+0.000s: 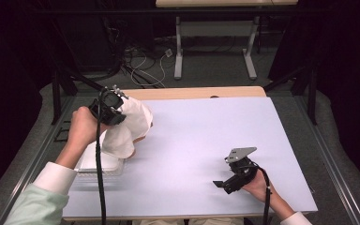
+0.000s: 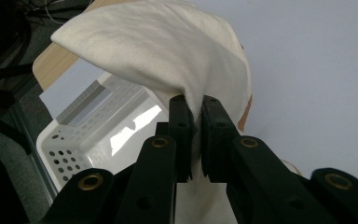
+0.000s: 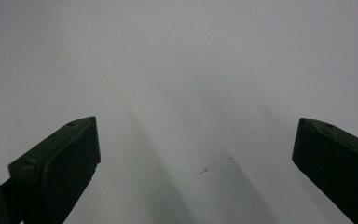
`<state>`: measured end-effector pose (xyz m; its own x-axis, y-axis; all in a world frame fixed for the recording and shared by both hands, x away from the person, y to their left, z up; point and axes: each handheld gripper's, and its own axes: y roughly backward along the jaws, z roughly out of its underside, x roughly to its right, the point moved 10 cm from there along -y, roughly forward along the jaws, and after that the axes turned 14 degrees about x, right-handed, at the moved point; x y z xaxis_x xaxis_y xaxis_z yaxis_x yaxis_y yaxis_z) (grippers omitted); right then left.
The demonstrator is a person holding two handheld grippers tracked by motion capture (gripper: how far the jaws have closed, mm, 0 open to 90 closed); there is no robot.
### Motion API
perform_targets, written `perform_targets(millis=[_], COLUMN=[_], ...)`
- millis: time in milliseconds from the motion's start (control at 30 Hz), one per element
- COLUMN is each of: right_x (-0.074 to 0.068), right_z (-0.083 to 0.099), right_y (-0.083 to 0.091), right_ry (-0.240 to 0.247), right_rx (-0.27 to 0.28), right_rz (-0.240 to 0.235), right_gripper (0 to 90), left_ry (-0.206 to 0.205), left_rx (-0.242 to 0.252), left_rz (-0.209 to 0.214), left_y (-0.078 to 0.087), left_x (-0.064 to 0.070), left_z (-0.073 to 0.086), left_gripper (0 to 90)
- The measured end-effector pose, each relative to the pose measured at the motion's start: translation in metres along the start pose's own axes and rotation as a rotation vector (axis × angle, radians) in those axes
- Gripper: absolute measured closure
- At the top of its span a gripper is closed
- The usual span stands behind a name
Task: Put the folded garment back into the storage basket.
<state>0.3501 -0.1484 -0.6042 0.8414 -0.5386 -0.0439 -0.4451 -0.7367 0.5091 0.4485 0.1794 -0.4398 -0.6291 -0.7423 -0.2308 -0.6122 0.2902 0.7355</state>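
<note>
White cloth point(image 1: 126, 125) is held aloft at the left side of the table point(image 1: 206, 140), above and just beyond the far rim of a white perforated basket point(image 1: 98, 165) standing at the near-left edge. In the left gripper view the cloth point(image 2: 168, 60) is seen draped in a hood-like fold, its free end hanging down past the jaws; something tan peeks out behind its right edge, not identifiable.

Left gripper point(image 1: 108, 110): jaws pressed together on a pinch of the cloth, fabric squeezed between the pads point(image 2: 182, 121). The grip is taken near a fold, not at a corner, so the rest hangs bunched.

Step in hand, as judged: the cloth is being lifted out of the basket point(image 2: 74, 154), or carried over it. For a clean job, the pinch is best kept firm and the cloth raised until its hanging tail is clear of the basket rim before any sideways travel, lest the tail be dragged and the light basket tipped.

Pose: the left hand point(image 1: 82, 126) is raised, wrist bent, gripper tipped to the right and down over the cloth. Right gripper point(image 1: 232, 180) is rested low at the near-right of the table, well apart from the cloth, jaws spread wide with nothing between them; bare tabletop point(image 3: 191, 93) is seen ahead.
</note>
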Motion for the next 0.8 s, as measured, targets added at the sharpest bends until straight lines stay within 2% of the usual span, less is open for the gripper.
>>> perform_targets(millis=[33, 67, 100, 267, 333, 400, 433, 500, 533, 800], right_x=[0.000, 0.000, 0.000, 0.000, 0.000, -0.001, -0.001, -0.001, -0.001, -0.002], right_z=[0.000, 0.000, 0.000, 0.000, -0.001, -0.001, 0.000, 0.000, 0.000, 0.000], right_y=[0.000, 0.000, 0.001, 0.001, 0.000, 0.000, 0.000, 0.000, 0.000, 0.000], right_ry=[0.000, 0.002, 0.000, 0.002, 0.001, -0.001, -0.005, -0.001, -0.004, -0.007], right_rx=[0.000, 0.002, -0.006, -0.006, 0.003, 0.001, -0.002, -0.006, -0.006, -0.007], right_rz=[0.000, 0.000, -0.004, -0.008, -0.005, -0.004, -0.003, -0.004, -0.006, -0.007], right_gripper=[0.4, 0.4, 0.4, 0.3, 0.3, 0.3, 0.3, 0.2, 0.2, 0.0], left_ry=[-0.008, 0.005, -0.009, 0.016, 0.000, 0.022, 0.005, 0.001, 0.022, 0.036], left_rx=[-0.006, -0.002, -0.006, -0.009, -0.013, -0.016, -0.018, -0.018, -0.021, -0.049], left_rz=[-0.003, -0.009, -0.010, -0.027, -0.034, -0.041, -0.046, -0.052, -0.053, -0.077], left_y=[0.002, 0.003, 0.005, 0.012, 0.015, 0.018, 0.019, 0.021, 0.022, 0.030], left_x=[-0.003, -0.004, -0.007, -0.014, -0.019, -0.020, -0.024, -0.027, -0.027, -0.039], left_z=[0.001, 0.001, 0.002, 0.006, 0.007, 0.009, 0.010, 0.011, 0.013, 0.025], left_gripper=[84.4, 84.3, 84.4, 84.3, 84.4, 84.3, 84.3, 84.4, 84.4, 84.3])
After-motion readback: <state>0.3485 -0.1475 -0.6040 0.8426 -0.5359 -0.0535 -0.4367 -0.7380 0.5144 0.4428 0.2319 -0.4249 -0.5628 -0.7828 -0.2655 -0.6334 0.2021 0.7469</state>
